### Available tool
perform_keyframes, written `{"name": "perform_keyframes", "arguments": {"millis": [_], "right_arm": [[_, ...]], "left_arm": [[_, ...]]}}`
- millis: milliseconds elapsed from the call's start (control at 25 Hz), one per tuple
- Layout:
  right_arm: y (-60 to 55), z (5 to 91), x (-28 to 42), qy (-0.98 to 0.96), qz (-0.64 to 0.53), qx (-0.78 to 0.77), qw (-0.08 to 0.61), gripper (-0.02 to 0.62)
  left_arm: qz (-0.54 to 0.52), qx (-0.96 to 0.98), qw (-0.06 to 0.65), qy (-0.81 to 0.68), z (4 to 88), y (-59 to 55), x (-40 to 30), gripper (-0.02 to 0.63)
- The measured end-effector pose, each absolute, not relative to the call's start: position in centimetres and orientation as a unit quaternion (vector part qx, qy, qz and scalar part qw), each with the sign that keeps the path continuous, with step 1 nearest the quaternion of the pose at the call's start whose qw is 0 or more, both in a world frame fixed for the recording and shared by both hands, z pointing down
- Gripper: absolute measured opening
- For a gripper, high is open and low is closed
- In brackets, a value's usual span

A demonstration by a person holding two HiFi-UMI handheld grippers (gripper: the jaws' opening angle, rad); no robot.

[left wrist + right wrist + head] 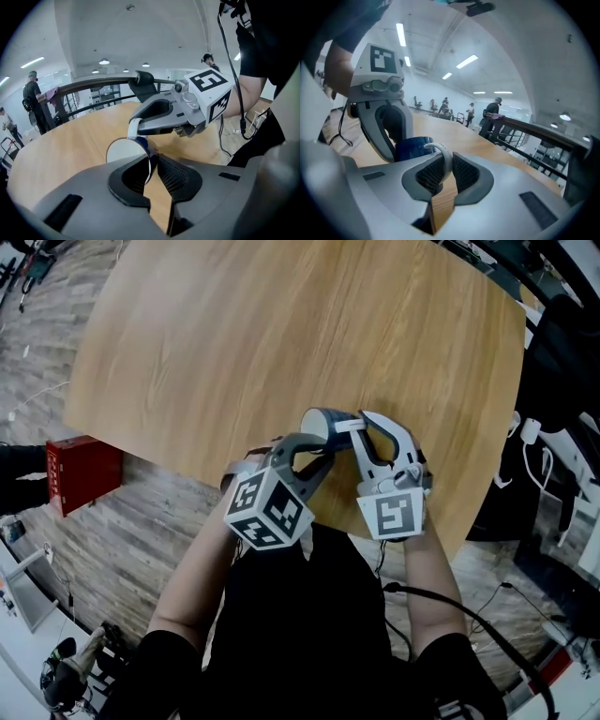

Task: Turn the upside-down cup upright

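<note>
A blue cup (pixel 322 422) with a white inside and a white handle hangs tilted over the round wooden table (pixel 281 324), near its front edge. My left gripper (pixel 321 454) has the cup's rim (pixel 149 164) between its pads, which lie against the thin wall on both sides. The white inside (pixel 123 149) faces the left gripper view. My right gripper (pixel 354 429) is shut on the curved white handle (pixel 442 154), with the blue body (pixel 412 146) just beyond. The two grippers meet at the cup from opposite sides.
A red box (pixel 82 470) stands on the wood floor at the left of the table. Cables and dark gear (pixel 548 465) crowd the right side. A dark railing (pixel 534 133) and several people stand far behind the table.
</note>
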State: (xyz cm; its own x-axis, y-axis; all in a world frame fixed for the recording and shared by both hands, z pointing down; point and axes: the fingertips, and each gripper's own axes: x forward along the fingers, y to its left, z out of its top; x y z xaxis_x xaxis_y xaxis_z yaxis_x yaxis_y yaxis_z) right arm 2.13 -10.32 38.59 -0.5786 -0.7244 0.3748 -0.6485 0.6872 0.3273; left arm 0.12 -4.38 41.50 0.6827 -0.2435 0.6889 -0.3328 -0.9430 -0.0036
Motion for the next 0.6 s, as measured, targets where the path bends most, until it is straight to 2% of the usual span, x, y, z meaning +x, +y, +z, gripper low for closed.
{"name": "perform_keyframes", "arguments": {"millis": [120, 280, 600], "right_arm": [[-10.3, 39.4, 2.9, -0.886, -0.016, 0.426, 0.183, 0.054], [-9.9, 40.5, 3.6, -0.88, 0.021, 0.45, 0.148, 0.052], [-9.3, 41.8, 6.3, -0.865, 0.031, 0.476, 0.154, 0.049]], "left_arm": [[0.335, 0.922, 0.069, -0.179, 40.9, -4.6, -0.7, 0.071], [0.301, 0.925, 0.097, -0.21, 40.3, -4.9, -2.1, 0.073], [0.261, 0.936, 0.09, -0.218, 39.3, -4.6, -1.5, 0.064]]}}
